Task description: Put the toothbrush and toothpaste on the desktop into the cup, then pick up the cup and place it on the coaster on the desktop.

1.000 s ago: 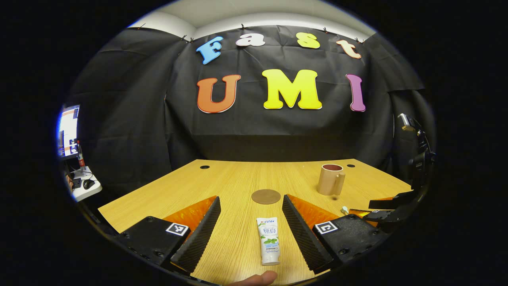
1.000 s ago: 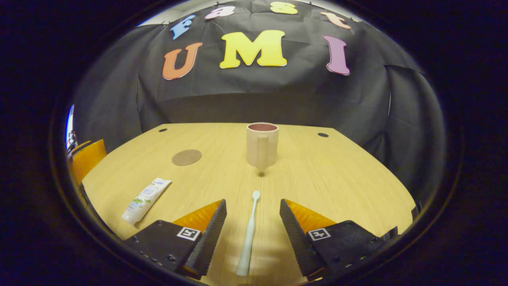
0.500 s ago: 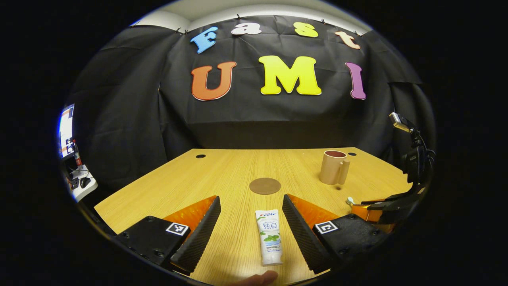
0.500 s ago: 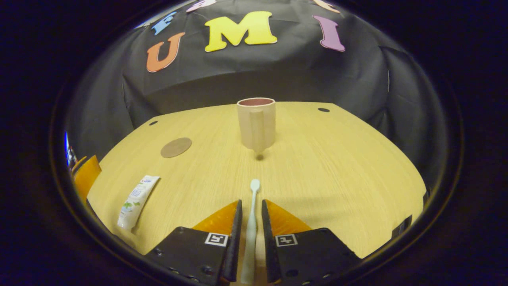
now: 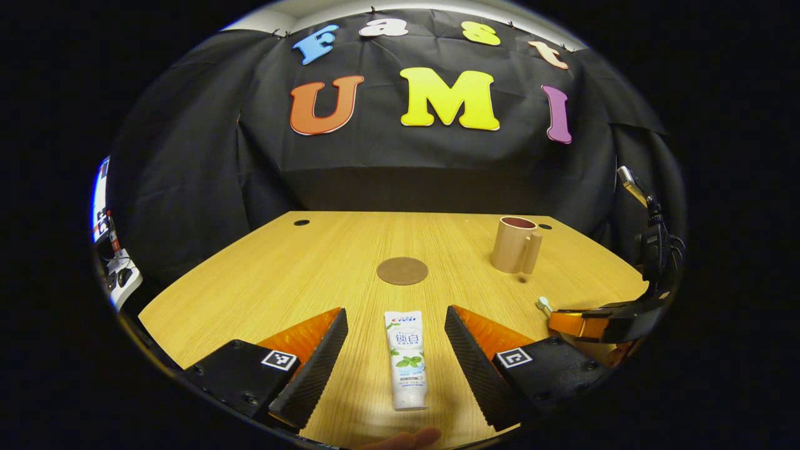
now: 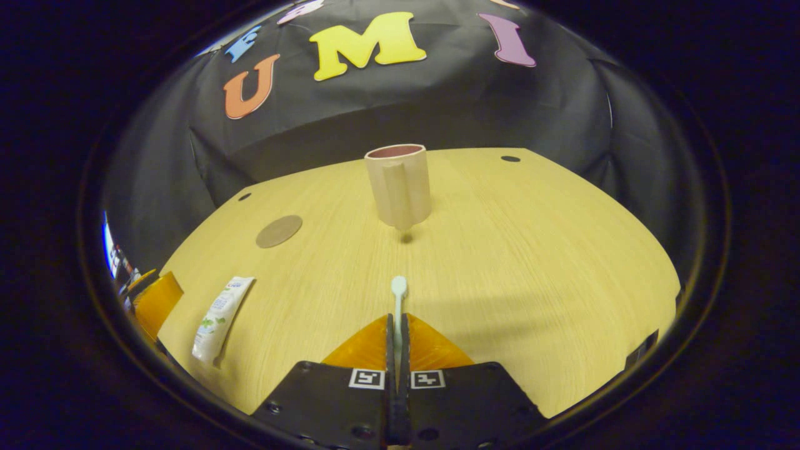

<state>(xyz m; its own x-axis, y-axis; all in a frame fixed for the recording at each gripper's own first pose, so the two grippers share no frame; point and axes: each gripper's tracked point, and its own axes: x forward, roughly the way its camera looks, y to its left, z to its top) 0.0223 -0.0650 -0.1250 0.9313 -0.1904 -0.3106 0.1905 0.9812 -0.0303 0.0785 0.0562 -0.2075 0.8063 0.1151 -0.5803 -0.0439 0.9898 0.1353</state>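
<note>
Table (image 5: 262,281): wood-grain surface. Cup (image 6: 399,184): upright, far side. Coaster (image 5: 402,270): flat, mid-table. Left claw (image 5: 395,350): wide, fingers either side of the toothpaste (image 5: 405,359) lying flat. Right claw (image 6: 397,347): clamped on the toothbrush (image 6: 398,294), head pointing toward the cup.

Hand-held gripper (image 6: 397,340) clamped around toothbrush (image 6: 398,294)

Bare tabletop (image 6: 531,262) lies open between the toothbrush (image 6: 398,294) tip and the cup (image 6: 400,186), which stands alone toward the far edge. The coaster (image 5: 402,270) lies flat mid-tabletop, apart from the toothpaste (image 5: 406,360) at the near edge.
</note>
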